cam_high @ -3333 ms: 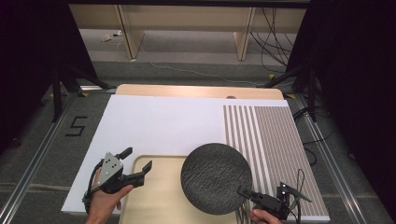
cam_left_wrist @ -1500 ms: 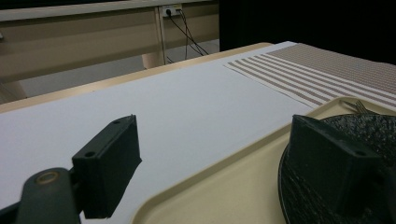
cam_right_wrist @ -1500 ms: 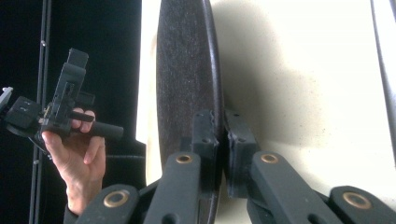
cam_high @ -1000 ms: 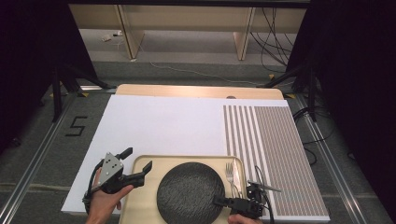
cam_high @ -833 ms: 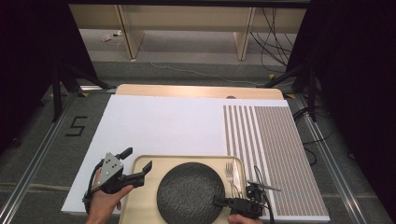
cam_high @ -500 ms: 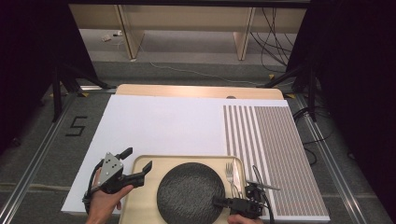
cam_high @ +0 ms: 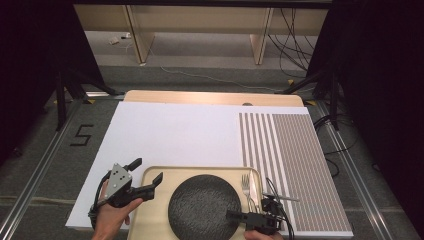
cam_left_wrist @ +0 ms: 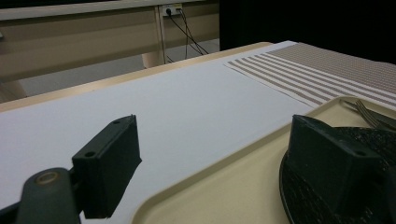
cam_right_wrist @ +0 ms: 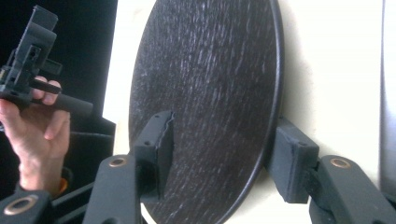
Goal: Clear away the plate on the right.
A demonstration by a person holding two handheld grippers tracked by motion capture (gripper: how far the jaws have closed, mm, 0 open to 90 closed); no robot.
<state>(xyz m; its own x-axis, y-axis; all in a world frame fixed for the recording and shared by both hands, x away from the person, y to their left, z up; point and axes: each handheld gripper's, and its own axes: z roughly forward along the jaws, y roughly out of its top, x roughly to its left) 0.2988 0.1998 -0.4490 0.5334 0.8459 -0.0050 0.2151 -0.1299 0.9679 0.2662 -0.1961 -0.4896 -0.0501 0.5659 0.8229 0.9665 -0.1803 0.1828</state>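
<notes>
On my beige tray (cam_high: 152, 220) lie the dark round plate (cam_high: 204, 206) and a fork (cam_high: 246, 188). My right gripper (cam_high: 239, 217) straddles the plate's rim, jaws apart; three seconds back it held the plate raised. Left gripper (cam_high: 148, 176) hovers, spread.

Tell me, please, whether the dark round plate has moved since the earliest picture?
Yes. The dark round plate moved left, away from the striped mat, and now lies on the beige tray beside the fork.

Matt rough-textured dark plate (cam_high: 204, 206), smooth, perhaps plastic tray (cam_high: 150, 220)
</notes>
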